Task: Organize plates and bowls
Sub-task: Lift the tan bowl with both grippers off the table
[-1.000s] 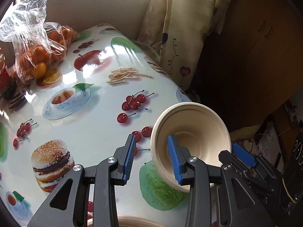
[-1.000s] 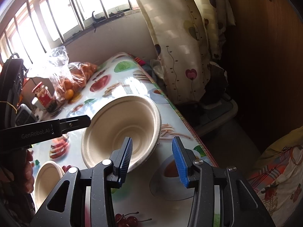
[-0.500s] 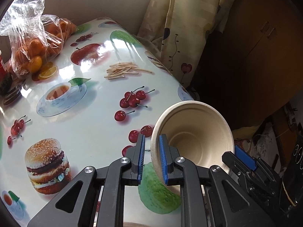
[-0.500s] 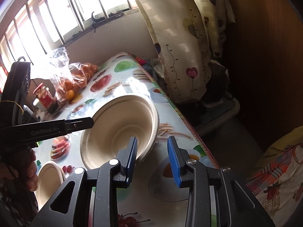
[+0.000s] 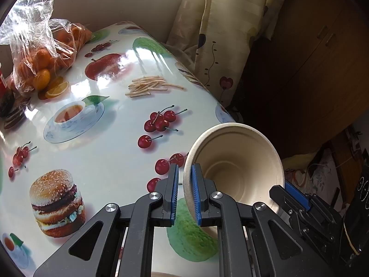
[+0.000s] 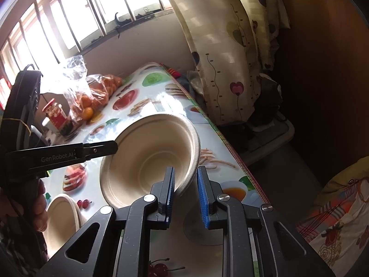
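Beige pulp-fibre bowl [image 5: 233,168] is tilted on its side above the right edge of the surface [image 5: 110,152], mouth facing the cameras, lifted between both tools. Left tool [image 5: 184,194] has just closed its blue pads narrow onto the bowl's left rim, one pad inside, one outside, rim wall pinched between them. Right tool [image 6: 185,196] has also just closed; its left pad sits inside the bowl's lower right rim and its right pad outside, jaws narrow around the wall, though whether both pads press it I cannot tell exactly from the right wrist view. In that view the left tool [image 6: 108,149] comes in from the left, tip on the bowl's [image 6: 147,159] far rim, with the person's hand [image 6: 38,205] on its handle.

Second bowl [image 6: 61,221], same beige material, sits upright on the surface [image 6: 161,106] near its front left part, well apart from the held one; only a sliver of it shows at the bottom of the left wrist view.

Surface is a glossy oilcloth printed with cherries, burger, teacup, fries, apple. Plastic bag of oranges [image 5: 39,53] sits at the far left corner, and a red-labelled jar [image 6: 55,115] just beside it. Patterned curtain [image 6: 230,46] hangs past the far right corner, below a barred window [image 6: 76,16]. Dark wooden cabinet [image 5: 311,69] stands beyond the right edge.
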